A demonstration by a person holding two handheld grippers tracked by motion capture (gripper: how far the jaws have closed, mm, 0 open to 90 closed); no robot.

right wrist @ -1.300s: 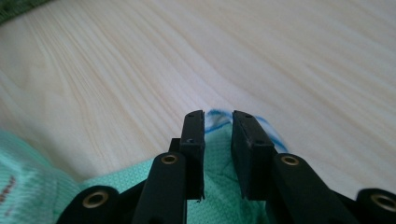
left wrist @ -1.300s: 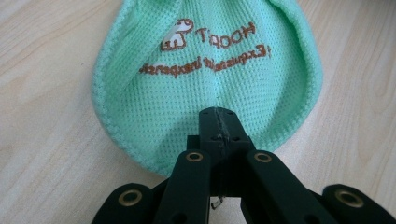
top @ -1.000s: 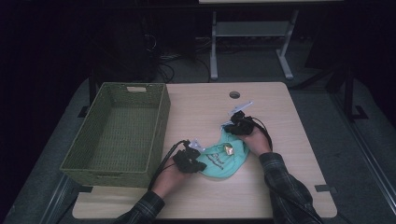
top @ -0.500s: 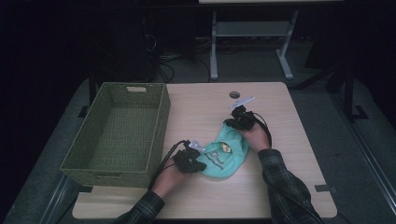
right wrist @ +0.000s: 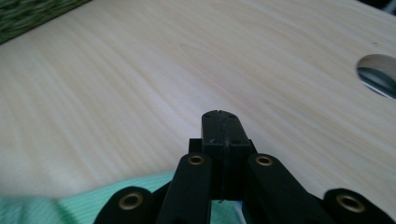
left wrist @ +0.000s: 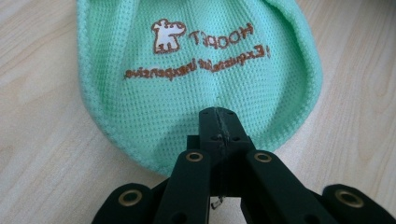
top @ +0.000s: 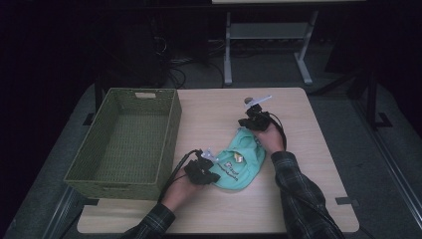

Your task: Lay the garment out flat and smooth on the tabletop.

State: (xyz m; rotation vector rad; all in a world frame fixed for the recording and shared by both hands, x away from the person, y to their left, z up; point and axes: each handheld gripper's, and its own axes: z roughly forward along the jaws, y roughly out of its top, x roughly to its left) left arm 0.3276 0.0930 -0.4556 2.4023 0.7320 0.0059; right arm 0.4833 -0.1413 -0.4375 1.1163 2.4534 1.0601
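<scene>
A mint-green knit garment (top: pixel 239 162) with a brown dog logo and lettering lies on the wooden table (top: pixel 214 109), drawn out between my two grippers. My left gripper (top: pixel 213 175) sits at its near left edge. In the left gripper view the jaws (left wrist: pixel 219 116) are shut, and the cloth (left wrist: pixel 201 70) puckers towards their tip. My right gripper (top: pixel 246 125) is at the garment's far end, raised a little off the table. Its jaws (right wrist: pixel 223 119) are shut, and green cloth (right wrist: pixel 84 200) trails back under them.
A large green woven basket (top: pixel 171 129) stands empty on the table's left side; its corner (right wrist: pixel 28 14) appears in the right gripper view. A round cable hole (top: pixel 247 101) lies just beyond the right gripper. Bare wood surrounds the garment.
My right gripper has moved up and away from me, and the garment's far end has stretched out after it. The left gripper has stayed in place.
</scene>
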